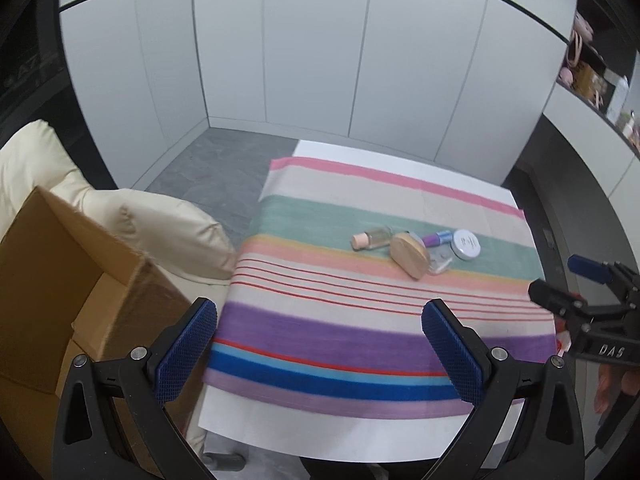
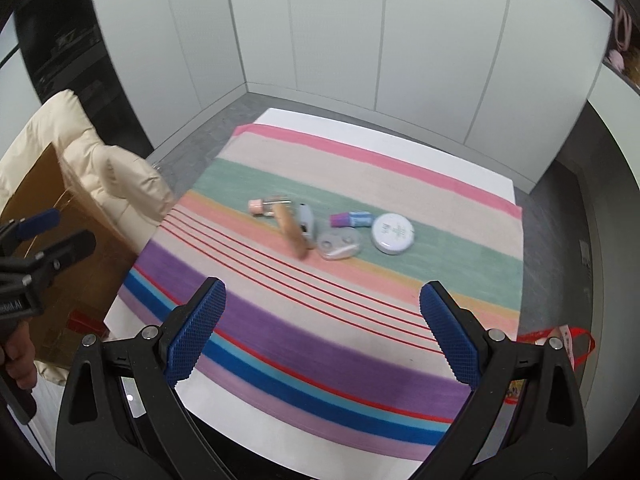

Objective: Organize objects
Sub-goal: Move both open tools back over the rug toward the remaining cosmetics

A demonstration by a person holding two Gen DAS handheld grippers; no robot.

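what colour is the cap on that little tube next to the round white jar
Purple cap, on a blue tube; clearest in the right wrist view.

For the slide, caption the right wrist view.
Open right gripper hovers above striped cloth bearing clustered cosmetics.

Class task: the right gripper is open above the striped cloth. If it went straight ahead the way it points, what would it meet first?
Probably the tan wooden piece in the cluster of small items, or the striped cloth just short of it. The right gripper holds nothing, and depth is hard to judge here.

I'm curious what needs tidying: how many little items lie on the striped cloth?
6, clustered mid-cloth: bottle leftmost, wooden disc, grey tube behind it, clear case, purple tube, white jar rightmost. More may hide.
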